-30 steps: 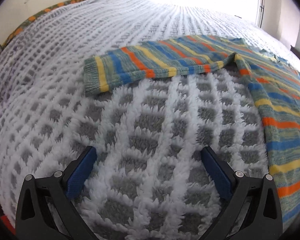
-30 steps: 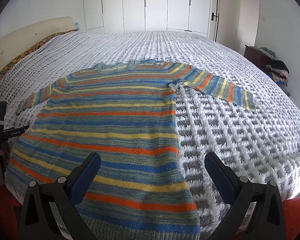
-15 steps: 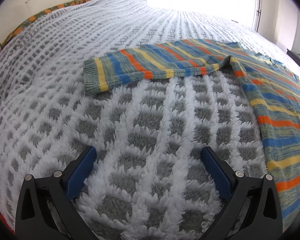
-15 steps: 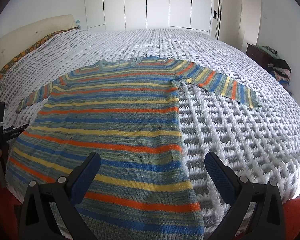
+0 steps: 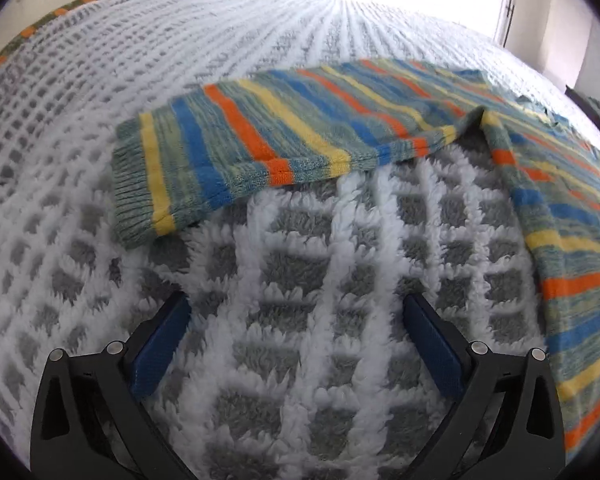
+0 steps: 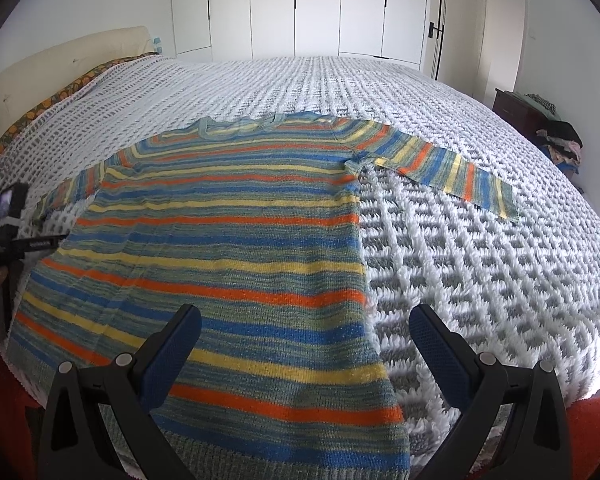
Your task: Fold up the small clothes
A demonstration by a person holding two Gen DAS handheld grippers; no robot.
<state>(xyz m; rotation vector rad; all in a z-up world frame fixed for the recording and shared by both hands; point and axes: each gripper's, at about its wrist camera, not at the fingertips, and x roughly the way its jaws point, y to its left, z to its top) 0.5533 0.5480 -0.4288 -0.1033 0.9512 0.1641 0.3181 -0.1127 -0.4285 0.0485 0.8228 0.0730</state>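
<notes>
A small striped knit sweater, in blue, orange, yellow and green, lies flat and face up on the bed with both sleeves spread out. In the left wrist view its left sleeve stretches across ahead of my left gripper, which is open and empty, low over the blanket a short way in front of the cuff. My right gripper is open and empty above the sweater's lower right hem. The right sleeve points to the right. The left gripper's body shows at the right wrist view's left edge.
A white and grey checked fluffy blanket covers the bed. A cream headboard is at the left, white wardrobes at the back. A dark cabinet with piled clothes stands at the right. Orange fabric lies at the bed's near edge.
My left gripper has moved forward toward the left sleeve's cuff, which now looks larger. My right gripper has shifted slightly forward over the hem. The sweater has not moved.
</notes>
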